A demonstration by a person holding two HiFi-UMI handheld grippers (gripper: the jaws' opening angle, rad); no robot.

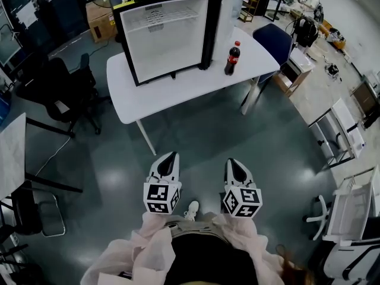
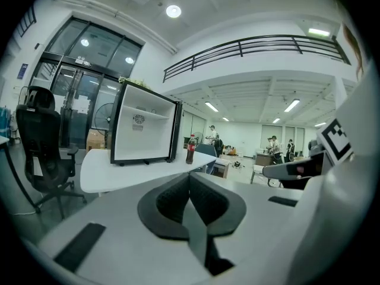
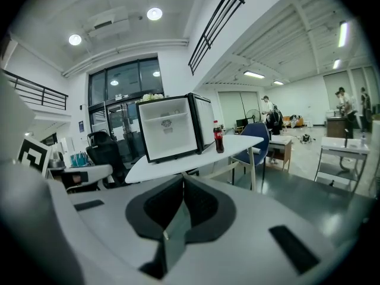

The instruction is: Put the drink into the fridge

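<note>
Left tongs and right tongs closed, empty, over open floor; bottle near edge of table, beside fridge.

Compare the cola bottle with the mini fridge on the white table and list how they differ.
The fridge is a wide black box with a white inside; the bottle is slim and dark, with a red cap and label. The fridge is much bigger than the bottle. The fridge stands open, its door swung back; the bottle is capped. Both stand upright on the white table, the bottle just right of the fridge and apart from it.
</note>
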